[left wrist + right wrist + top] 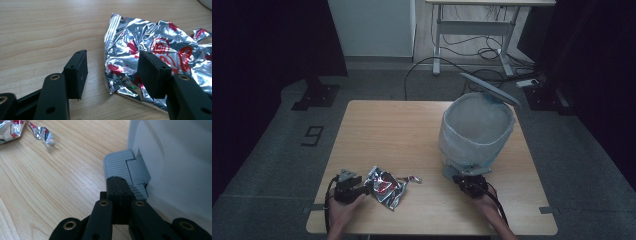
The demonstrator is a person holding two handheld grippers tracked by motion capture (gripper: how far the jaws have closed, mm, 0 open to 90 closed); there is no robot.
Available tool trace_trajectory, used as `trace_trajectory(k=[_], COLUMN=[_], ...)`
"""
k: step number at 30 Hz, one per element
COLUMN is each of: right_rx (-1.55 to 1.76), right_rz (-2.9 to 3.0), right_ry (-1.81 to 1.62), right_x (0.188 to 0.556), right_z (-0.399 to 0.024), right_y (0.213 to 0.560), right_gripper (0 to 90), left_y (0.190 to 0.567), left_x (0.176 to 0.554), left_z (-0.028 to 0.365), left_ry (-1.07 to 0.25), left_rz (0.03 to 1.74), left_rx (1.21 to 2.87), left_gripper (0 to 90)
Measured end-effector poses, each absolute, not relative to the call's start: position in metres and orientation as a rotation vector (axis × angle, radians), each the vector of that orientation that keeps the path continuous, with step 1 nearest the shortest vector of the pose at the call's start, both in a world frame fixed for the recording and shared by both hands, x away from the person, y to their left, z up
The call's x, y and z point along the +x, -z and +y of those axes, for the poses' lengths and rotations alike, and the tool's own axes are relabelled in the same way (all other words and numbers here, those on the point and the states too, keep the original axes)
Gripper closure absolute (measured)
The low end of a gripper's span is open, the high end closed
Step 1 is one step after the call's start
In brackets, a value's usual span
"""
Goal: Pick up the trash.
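Two grippers are in your hands at the near edge of the wooden table [382, 120]. Item one, your left gripper [362, 189]: jaws apart, nothing pinched between them. The crumpled foil wrapper [385, 187], silver with red print, lies flat on the table just beyond that gripper; in the left gripper view the wrapper [155, 50] has its near edge reaching into the gap, one pad [152, 72] standing in front of the foil and the other pad [77, 72] over bare wood well clear of it. Whether the first pad touches the foil cannot be told. Item two, a small torn foil scrap [412, 179], lying just past the wrapper toward the bin. Item three, your right gripper [468, 181]: jaws pressed together with nothing between them, their tips resting on the grey ribbed pedal [117, 166] at the foot of the pedal bin [474, 132]. The bin stands on the table's right half, lined with a pale bag, its lid [489, 90] raised behind it. The wrapper lies well apart from the bin.
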State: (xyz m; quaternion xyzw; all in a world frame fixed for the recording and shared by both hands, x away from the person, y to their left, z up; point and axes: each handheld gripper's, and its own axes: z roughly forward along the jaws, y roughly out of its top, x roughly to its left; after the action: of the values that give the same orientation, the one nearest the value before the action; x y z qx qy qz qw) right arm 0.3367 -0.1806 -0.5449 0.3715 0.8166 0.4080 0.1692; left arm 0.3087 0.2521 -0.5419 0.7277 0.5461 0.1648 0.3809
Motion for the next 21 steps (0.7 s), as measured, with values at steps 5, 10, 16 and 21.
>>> trace_trajectory(k=[5, 10, 16, 21], right_rx=[1.055, 1.054, 1.052, 1.053], right_rz=[2.32, 2.316, 2.316, 2.317], right_ry=[-1.158, -1.156, -1.154, -1.156], right_x=[0.337, 0.336, 0.336, 0.336], right_z=[-0.18, -0.18, -0.18, -0.18], right_y=[0.545, 0.545, 0.545, 0.545], right_gripper=[90.0, 90.0, 90.0, 90.0], left_y=[0.546, 0.545, 0.545, 0.545], left_x=[0.308, 0.306, 0.304, 0.304], left_z=[0.251, 0.244, 0.241, 0.243], left_ry=[-0.454, -0.523, -0.554, -0.538], left_rz=[1.398, 1.384, 1.388, 1.384], left_rx=[1.881, 1.933, 1.945, 1.94], left_gripper=[45.8, 61.0, 70.6, 78.9])
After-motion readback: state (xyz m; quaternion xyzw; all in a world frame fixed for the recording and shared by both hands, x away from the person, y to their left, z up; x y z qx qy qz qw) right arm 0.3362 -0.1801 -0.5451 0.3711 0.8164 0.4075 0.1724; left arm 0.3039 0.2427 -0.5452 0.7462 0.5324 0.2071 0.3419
